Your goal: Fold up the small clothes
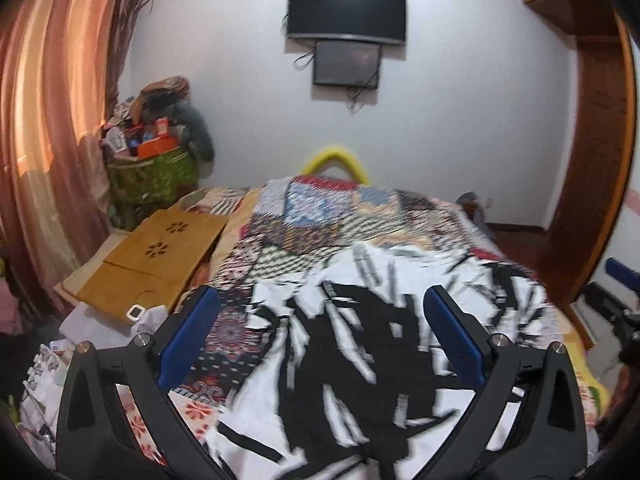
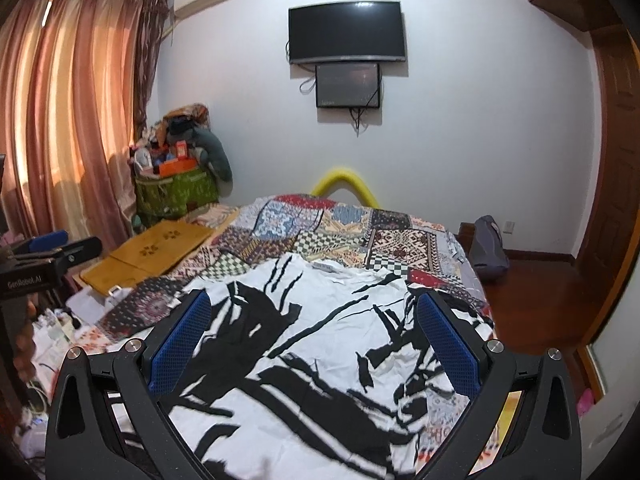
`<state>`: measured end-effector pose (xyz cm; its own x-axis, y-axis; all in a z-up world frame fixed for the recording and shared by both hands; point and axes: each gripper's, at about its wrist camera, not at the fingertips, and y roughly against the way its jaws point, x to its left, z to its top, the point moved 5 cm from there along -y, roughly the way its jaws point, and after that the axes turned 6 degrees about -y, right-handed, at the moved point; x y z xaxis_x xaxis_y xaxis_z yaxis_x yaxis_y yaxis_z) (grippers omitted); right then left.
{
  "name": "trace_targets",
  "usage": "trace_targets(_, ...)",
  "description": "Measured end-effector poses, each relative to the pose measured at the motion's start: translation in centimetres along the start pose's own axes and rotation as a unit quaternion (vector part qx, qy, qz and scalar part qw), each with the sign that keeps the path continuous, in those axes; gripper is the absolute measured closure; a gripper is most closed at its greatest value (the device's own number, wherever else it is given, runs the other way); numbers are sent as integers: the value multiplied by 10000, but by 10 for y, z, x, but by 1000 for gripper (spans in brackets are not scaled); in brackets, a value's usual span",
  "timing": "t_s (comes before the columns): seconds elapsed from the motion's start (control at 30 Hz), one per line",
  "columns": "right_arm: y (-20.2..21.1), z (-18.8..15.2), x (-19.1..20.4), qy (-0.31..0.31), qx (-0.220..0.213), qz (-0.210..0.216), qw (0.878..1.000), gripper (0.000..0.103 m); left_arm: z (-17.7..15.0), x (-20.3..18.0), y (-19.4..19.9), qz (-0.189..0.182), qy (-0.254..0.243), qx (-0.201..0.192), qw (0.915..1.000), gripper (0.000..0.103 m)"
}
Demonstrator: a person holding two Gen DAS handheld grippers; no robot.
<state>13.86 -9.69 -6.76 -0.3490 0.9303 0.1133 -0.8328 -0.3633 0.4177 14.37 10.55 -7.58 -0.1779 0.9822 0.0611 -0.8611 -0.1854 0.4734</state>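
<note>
A white garment with bold black streaks (image 2: pixel 320 344) lies spread on the patchwork bedspread (image 2: pixel 320 224), its collar end toward the far side. It also shows in the left wrist view (image 1: pixel 360 344), blurred. My left gripper (image 1: pixel 322 300) is open and empty, held above the garment's left part. My right gripper (image 2: pixel 314 306) is open and empty above the garment's middle. The left gripper's body (image 2: pixel 44 256) shows at the left edge of the right wrist view, and the right gripper (image 1: pixel 620 292) at the right edge of the left wrist view.
A wooden lap tray (image 1: pixel 156 256) lies on the bed's left side, with papers and clutter (image 1: pixel 44 368) below it. A green bag stacked with things (image 2: pixel 176 188) stands by the curtains. Two screens (image 2: pixel 346 32) hang on the far wall. A grey bag (image 2: pixel 488 248) sits on the floor right.
</note>
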Motion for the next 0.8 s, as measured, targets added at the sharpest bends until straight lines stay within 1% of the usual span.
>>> trace_targets(0.1, -28, 3, -2, 98, 150, 41, 9998, 1, -4, 27, -31, 225, 98, 106, 9996, 0)
trace_targets(0.13, -39, 4, -2, 128, 198, 54, 9997, 1, -6, 37, -44, 306, 137, 213, 9992, 0)
trace_targets(0.27, -74, 8, -1, 259, 391, 101, 9989, 2, -18, 70, -92, 488, 158, 822, 9953, 0)
trace_targets(0.37, -99, 10, -1, 320, 536, 185, 9979, 4, -33, 96, -125, 570, 310, 1242, 9901, 0)
trace_targets(0.4, -109, 10, -1, 329, 623, 226, 9973, 7, -39, 102, -135, 563, 358, 1395, 9880, 0)
trace_targets(0.43, -119, 10, -1, 330, 705, 267, 9966, 11, -45, 109, -146, 513, 426, 1546, 9857, 0)
trace_targets(0.53, -148, 6, -5, 315, 999, 348, 9939, 18, -64, 123, -177, 336, 674, 1934, 9782, 2)
trace_targets(0.57, -158, 3, -6, 300, 1129, 387, 9924, 21, -70, 125, -189, 226, 759, 2052, 9755, 6)
trace_targets(0.63, -179, -4, -8, 249, 1426, 477, 9883, 31, -80, 124, -209, 33, 873, 2315, 9689, 13)
trace_targets(0.67, -191, -9, -9, 212, 1598, 534, 9855, 33, -85, 122, -218, -94, 924, 2456, 9649, 17)
trace_targets(0.73, -210, -17, -12, 195, 1885, 570, 9802, 42, -95, 117, -237, -340, 1054, 2716, 9560, 19)
trace_targets(0.8, -226, -25, -14, 220, 2125, 596, 9751, 46, -103, 112, -252, -575, 1196, 2940, 9465, 21)
